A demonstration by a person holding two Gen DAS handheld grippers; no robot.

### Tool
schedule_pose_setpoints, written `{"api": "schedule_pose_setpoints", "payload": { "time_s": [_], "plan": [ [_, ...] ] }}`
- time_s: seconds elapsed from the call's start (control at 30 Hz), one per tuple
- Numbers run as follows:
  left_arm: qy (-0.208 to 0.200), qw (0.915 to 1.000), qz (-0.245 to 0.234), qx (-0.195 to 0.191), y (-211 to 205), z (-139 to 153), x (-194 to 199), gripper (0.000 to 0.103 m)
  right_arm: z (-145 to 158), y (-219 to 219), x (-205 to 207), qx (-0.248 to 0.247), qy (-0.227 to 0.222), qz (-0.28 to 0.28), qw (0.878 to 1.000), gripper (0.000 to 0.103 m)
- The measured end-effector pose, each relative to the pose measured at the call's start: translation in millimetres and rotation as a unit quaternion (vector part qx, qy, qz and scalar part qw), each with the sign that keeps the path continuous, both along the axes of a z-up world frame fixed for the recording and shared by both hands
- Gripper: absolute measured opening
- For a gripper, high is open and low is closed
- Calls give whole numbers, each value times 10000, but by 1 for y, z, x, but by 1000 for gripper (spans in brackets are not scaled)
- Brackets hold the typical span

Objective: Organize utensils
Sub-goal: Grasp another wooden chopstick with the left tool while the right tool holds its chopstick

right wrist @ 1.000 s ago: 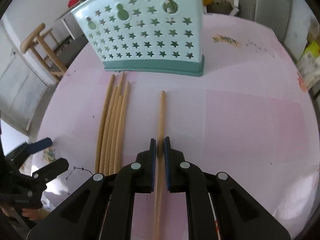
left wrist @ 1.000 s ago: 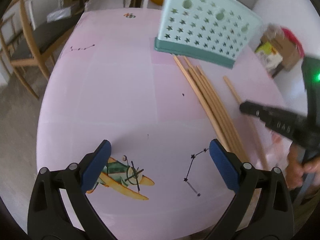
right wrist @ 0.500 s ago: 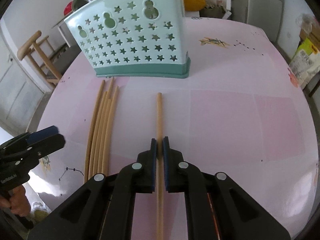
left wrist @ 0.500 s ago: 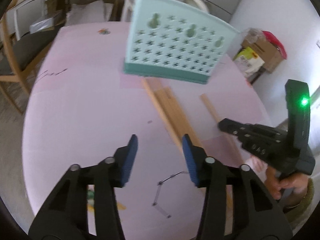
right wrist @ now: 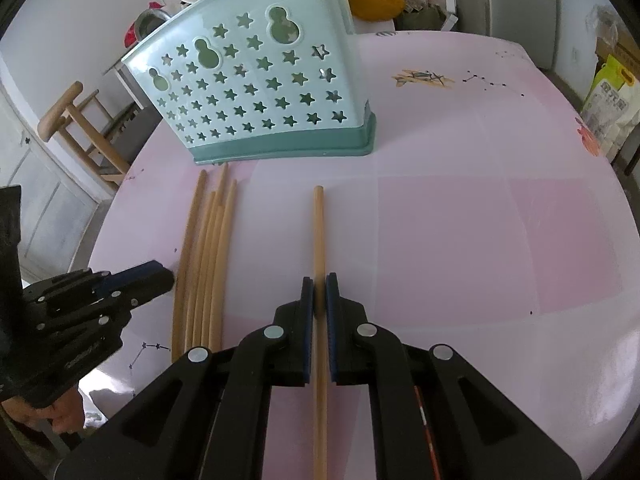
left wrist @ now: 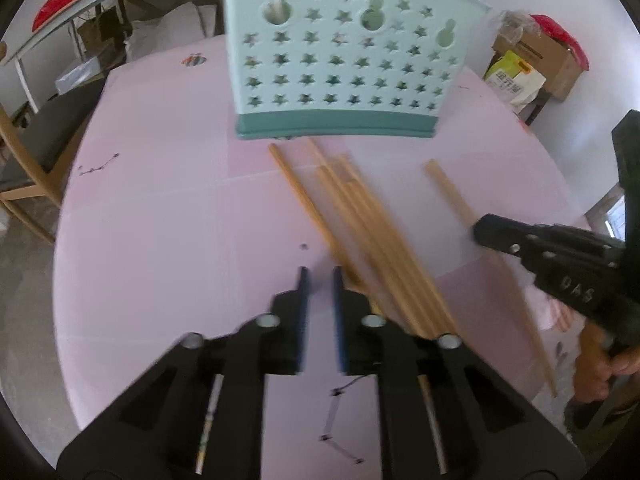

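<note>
Near the left edge of the pink table [right wrist: 460, 240], the left gripper [left wrist: 319, 276] was seen closing on nothing beside the loose chopsticks [right wrist: 204, 264], while one light, stiff, slippery chopstick [right wrist: 319, 232] was clamped mid-length by the right gripper [right wrist: 319, 292], before the holder [right wrist: 256, 96].

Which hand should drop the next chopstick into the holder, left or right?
Right. The right gripper has its jaws shut on the single chopstick, pointing toward the holder. The left gripper is closing on nothing beside the chopstick bundle.
</note>
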State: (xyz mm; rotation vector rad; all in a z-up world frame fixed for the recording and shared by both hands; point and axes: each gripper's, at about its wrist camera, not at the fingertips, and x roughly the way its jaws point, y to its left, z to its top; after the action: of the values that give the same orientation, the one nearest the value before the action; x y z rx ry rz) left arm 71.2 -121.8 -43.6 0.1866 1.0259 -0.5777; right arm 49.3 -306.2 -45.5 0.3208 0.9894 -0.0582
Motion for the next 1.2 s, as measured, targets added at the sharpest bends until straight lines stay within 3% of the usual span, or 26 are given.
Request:
{"api": "schedule_pose_setpoints", "payload": {
  "time_s": [0.3, 0.67, 1.07, 1.2],
  "plan": [
    [243, 9981, 201, -520, 23, 13, 21, 8, 1, -9, 0, 354, 122, -3, 9993, 8],
    [331, 9986, 6, -406, -9, 9, 45, 23, 5, -7, 13, 92, 153, 50, 9998, 14],
    [55, 9993, 127, 355, -29, 3, 64, 24, 5, 12, 33, -599, 154, 265, 9977, 15],
    [-34, 9985, 274, 464, -30, 3, 72, 11, 5, 19, 37, -919, 115, 288, 9953, 13]
  ]
}}
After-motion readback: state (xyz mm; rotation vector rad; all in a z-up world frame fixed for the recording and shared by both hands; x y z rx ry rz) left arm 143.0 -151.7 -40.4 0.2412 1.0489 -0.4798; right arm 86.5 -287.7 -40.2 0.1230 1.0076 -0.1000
